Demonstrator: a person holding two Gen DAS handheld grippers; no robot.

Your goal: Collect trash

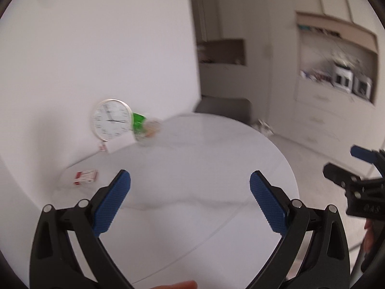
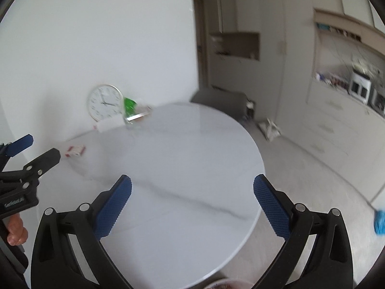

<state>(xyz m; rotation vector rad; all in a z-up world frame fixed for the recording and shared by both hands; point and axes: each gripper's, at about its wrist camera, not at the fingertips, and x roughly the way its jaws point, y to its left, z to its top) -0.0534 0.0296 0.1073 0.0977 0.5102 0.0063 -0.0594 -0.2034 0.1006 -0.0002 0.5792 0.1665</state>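
A round white marble table [image 1: 192,168] stands against a white wall; it also shows in the right wrist view [image 2: 182,159]. A small red and white box [image 1: 85,177] lies at the table's left side, also in the right wrist view [image 2: 75,151]. A crumpled clear and green wrapper [image 1: 144,126] lies at the back next to a clock, also in the right wrist view [image 2: 133,110]. My left gripper [image 1: 190,180] is open and empty above the table's near part. My right gripper [image 2: 192,184] is open and empty beside it, seen in the left wrist view [image 1: 341,166].
A round white clock [image 1: 111,119] leans on the wall behind a white card [image 1: 120,143]. A dark chair [image 1: 223,107] stands behind the table. Paper scraps [image 2: 269,126] and a blue item [image 2: 380,222] lie on the floor. Cabinets and a counter line the right.
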